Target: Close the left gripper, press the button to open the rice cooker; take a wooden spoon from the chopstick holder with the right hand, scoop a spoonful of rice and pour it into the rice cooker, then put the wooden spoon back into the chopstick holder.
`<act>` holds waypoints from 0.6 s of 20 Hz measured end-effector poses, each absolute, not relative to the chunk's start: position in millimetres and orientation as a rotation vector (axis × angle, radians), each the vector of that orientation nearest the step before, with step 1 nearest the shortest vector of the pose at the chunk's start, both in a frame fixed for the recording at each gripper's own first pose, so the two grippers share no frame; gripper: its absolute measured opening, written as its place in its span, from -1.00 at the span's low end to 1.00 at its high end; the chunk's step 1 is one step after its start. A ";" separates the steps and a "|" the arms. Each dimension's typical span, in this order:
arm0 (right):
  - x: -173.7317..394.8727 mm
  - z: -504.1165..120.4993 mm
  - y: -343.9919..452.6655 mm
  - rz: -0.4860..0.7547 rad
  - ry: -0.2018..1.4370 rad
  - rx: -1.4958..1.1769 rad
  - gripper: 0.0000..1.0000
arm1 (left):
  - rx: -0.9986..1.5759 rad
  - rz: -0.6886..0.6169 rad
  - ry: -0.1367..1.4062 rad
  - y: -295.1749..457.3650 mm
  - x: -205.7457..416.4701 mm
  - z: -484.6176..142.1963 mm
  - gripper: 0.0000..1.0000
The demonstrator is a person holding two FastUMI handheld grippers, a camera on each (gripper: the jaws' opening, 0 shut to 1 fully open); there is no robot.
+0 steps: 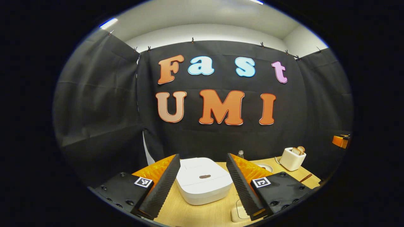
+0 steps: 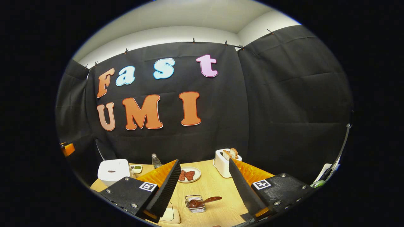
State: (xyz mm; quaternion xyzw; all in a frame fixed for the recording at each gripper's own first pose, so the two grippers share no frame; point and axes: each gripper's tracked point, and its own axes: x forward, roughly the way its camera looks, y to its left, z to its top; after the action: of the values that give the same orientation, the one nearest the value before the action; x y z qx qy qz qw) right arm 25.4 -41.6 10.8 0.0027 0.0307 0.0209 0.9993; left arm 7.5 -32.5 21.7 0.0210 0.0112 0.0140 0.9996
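Note:
The white rice cooker sits on the wooden table with its lid down and a small dark button on top. My left gripper is open, hovering just in front of the cooker, one finger on each side of it. In the right gripper view the cooker stands at far left. A wooden spoon rests in a small holder on the table, between and below the fingers of my open right gripper, which holds nothing.
A white toaster with bread stands at the back, beside a plate of reddish food, a small bottle and a little dish. A cream square dish lies near the front edge. Black cloth walls enclose the table.

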 end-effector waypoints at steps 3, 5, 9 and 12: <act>25.8 11.1 -39.7 0.044 0.063 -0.002 0.89 | 0.057 0.027 0.008 -33.1 8.9 26.0 0.70; 24.7 10.1 -38.0 0.049 0.069 0.001 0.89 | 0.073 0.015 0.017 -36.5 9.6 23.7 0.14; 24.8 9.8 -42.6 0.030 0.064 0.008 0.89 | 0.048 -0.007 0.039 -41.4 16.2 17.8 0.07; 24.5 6.5 -40.8 0.031 0.074 0.019 0.89 | 0.059 0.042 0.049 -30.8 16.7 17.8 0.07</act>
State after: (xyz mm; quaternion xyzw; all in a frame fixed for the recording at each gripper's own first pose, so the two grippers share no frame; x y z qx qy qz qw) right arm 24.5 -40.8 6.5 0.0093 0.0370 0.0153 0.9992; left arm 16.7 -30.8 17.8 0.0296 0.0244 0.0211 0.9990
